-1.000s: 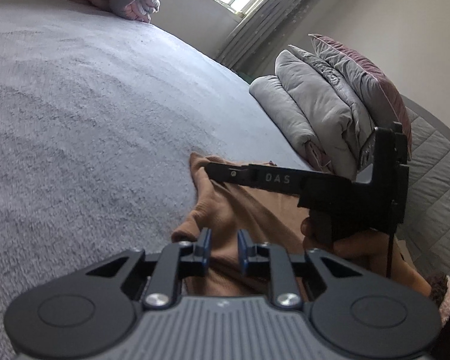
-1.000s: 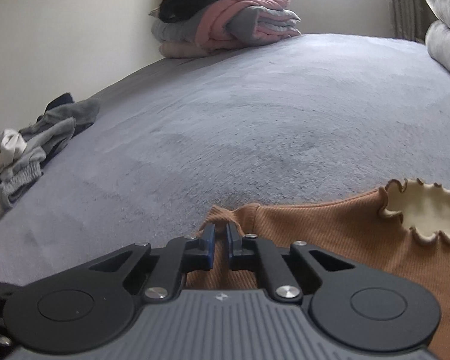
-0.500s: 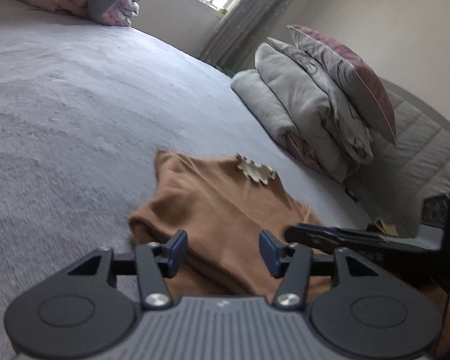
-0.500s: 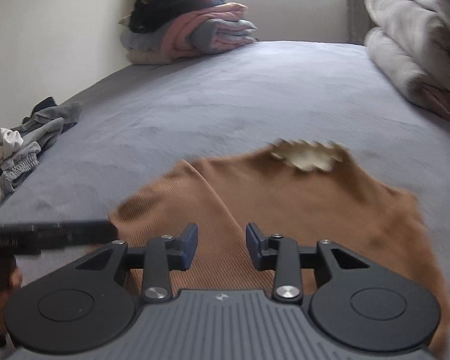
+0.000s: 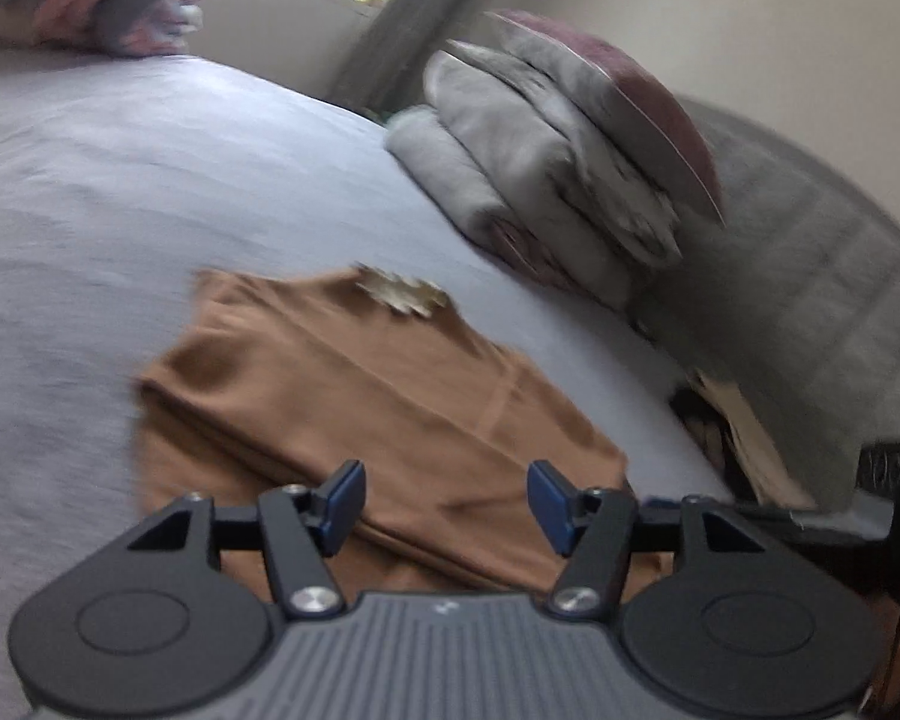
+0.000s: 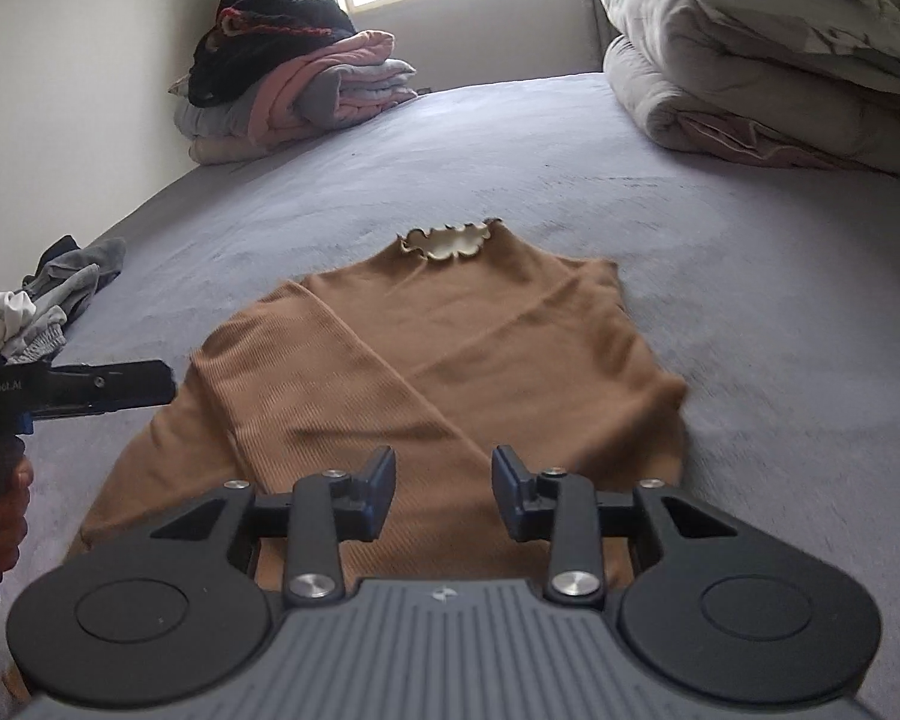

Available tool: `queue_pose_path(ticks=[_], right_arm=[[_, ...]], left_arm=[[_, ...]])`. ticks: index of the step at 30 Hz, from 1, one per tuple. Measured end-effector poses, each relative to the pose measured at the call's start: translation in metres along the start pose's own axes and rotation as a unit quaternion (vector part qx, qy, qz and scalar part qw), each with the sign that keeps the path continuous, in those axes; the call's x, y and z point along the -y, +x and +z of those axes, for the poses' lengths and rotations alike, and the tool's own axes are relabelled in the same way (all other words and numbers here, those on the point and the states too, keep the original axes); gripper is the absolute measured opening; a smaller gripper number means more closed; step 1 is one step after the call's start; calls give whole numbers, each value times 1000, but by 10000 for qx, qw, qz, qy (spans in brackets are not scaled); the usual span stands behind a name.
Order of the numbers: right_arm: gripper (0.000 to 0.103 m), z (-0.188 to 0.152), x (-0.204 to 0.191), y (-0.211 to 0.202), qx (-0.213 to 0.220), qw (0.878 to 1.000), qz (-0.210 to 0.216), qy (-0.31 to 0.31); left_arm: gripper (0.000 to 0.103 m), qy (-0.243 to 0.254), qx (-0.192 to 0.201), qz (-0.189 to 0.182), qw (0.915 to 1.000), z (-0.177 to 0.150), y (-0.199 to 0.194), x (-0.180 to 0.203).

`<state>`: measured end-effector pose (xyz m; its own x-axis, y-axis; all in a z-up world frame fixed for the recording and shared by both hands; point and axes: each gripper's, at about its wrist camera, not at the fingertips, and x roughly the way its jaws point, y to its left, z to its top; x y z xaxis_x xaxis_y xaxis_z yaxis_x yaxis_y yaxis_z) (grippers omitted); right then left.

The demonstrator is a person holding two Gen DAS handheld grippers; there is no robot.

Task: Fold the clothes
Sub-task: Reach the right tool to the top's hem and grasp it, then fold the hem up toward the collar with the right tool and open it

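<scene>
1. We see the brown top [image 6: 450, 372] lying flat on the near part of the grey bed [image 6: 570, 168], frilled collar [image 6: 447, 243] at the far end.
2. Our left gripper [image 5: 447, 501] is opening, nothing between its jaws.
3. Our right gripper [image 6: 444, 495] stands released above the top's near hem, gripping nothing.
4. Folded clothes [image 6: 294, 96] sit far left.
</scene>
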<state>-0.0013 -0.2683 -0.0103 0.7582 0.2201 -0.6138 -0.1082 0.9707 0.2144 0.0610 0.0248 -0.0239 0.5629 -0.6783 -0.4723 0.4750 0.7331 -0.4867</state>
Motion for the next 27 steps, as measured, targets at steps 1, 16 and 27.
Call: queue_pose_path(ticks=[1, 16, 27], right_arm=[[38, -3, 2, 0, 19, 10000, -48, 21], [17, -27, 28, 12, -193, 9991, -285, -229], [16, -13, 30, -2, -494, 9979, -399, -145]], left_arm=[[61, 95, -66, -59, 9999, -4, 6, 8], [65, 1485, -357, 52, 9883, -50, 33, 44], [65, 1206, -74, 66, 9926, -29, 31, 40]])
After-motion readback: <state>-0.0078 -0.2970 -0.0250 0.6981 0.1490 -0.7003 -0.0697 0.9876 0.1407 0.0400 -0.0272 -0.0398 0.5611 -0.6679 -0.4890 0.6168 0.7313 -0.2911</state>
